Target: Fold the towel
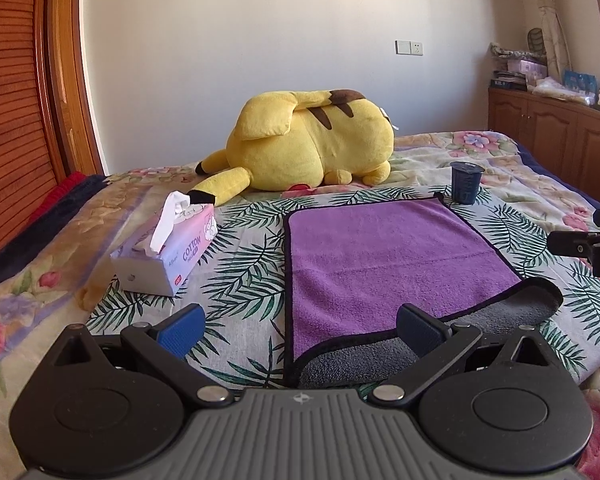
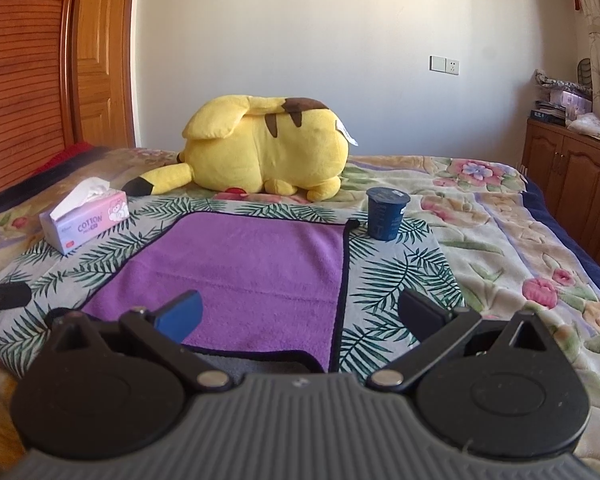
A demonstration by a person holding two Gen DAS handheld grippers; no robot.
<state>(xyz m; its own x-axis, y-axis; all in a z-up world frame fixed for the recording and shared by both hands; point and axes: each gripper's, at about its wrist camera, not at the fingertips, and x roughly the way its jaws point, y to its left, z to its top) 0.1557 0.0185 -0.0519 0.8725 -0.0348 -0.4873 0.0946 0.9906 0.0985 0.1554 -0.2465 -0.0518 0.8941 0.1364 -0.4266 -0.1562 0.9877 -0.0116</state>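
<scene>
Towel (image 1: 380, 256), fluffy purple rectangle, grey underside, dark piping, both grippers' jaws wide apart, empty

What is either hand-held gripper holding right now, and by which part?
Nothing. The left hand-held gripper and right hand-held gripper both stand open above the near edge of the purple towel, gripping no part of it.

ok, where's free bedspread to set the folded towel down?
Free: the leaf-print strip between the pink tissue box and the purple towel, and the floral quilt right of the dark blue cup. Crowded: far edge, by the yellow plush toy.
</scene>
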